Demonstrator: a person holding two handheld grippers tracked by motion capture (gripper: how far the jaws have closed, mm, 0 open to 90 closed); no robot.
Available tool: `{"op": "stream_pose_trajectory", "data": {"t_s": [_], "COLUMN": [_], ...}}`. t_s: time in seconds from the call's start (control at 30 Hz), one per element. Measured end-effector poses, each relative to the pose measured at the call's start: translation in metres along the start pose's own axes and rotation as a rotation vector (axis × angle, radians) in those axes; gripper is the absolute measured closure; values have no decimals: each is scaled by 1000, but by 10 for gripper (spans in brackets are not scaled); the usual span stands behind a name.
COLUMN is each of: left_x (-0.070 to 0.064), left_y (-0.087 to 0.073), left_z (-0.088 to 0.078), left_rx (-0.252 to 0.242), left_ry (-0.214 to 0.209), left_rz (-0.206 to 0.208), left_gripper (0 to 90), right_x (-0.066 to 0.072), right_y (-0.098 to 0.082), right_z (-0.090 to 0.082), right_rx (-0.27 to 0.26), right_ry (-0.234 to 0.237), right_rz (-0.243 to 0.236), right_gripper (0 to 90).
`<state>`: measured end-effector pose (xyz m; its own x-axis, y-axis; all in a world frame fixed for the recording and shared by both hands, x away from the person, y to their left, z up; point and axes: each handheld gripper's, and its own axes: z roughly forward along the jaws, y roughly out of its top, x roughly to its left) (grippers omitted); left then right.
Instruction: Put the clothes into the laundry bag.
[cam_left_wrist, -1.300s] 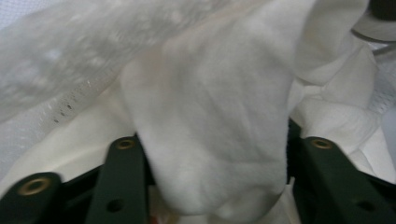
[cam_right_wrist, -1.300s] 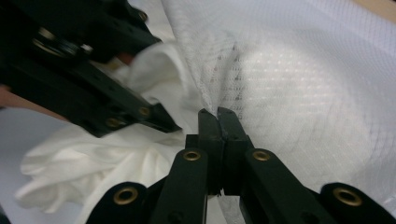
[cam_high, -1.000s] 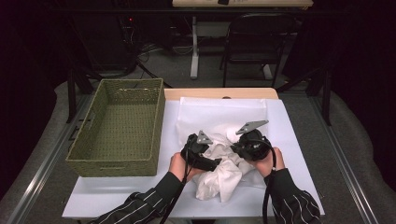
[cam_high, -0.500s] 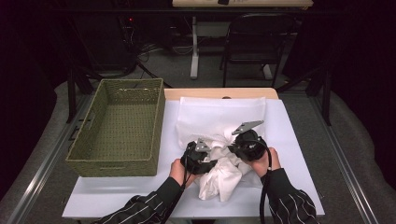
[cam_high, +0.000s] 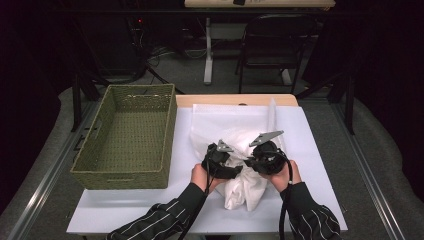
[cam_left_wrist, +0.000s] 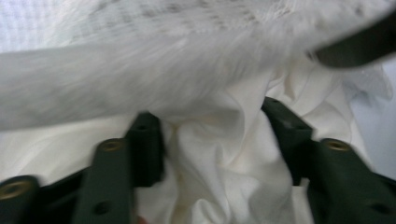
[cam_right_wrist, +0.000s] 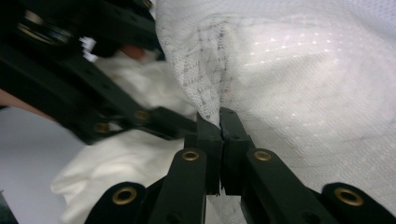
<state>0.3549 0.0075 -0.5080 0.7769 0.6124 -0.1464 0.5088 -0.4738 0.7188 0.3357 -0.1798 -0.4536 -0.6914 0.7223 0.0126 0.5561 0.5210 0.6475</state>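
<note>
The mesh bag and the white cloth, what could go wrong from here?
The right gripper pinches just a thin edge of the mesh bag, so that edge might slip out or tear if pulled. The left gripper stands open around a fold of the white cloth; closing there could catch the mesh too, jamming the stuffing.

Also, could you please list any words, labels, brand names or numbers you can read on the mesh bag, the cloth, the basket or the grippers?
None: no readable text on the mesh bag, the white cloth, the woven basket or either gripper.
</note>
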Motion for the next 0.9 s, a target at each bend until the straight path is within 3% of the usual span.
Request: {"op": "stream_pose_trajectory", "data": {"t_s": [0.13,0.2,0.27,0.37,0.43,0.47,0.53,0.63,0.7,0.9], "left_x": [-1,-3,-2,2,2,1,1,-1,0,4], "left_y": [-8,-14,-21,-27,-28,-28,-29,-27,-24,-3], "left_z": [-26,-35,-36,-24,-14,-10,-2,7,7,2], "left_rx": [-17,-27,-9,18,6,-6,-38,-49,-54,-115], "left_ry": [-7,20,41,40,49,58,55,41,34,9], "left_rz": [33,54,61,28,24,39,28,30,4,-81], "left_gripper": [239,209,178,182,223,296,495,682,729,745], "right_x": [-2,-2,-3,-3,-1,0,2,2,3,11], "right_y": [-1,0,0,1,2,2,3,3,3,9], "right_z": [-2,-3,-3,-2,-2,-2,-2,-1,-2,-13], "right_rx": [-7,-12,-14,-19,-20,-19,-21,-24,-25,-76], "right_ry": [-5,-8,-9,-7,-5,-4,0,10,20,76], "right_rz": [-2,-2,-1,3,2,1,-1,3,2,-12], "right_gripper": [889,889,888,888,888,888,888,890,891,893]}}
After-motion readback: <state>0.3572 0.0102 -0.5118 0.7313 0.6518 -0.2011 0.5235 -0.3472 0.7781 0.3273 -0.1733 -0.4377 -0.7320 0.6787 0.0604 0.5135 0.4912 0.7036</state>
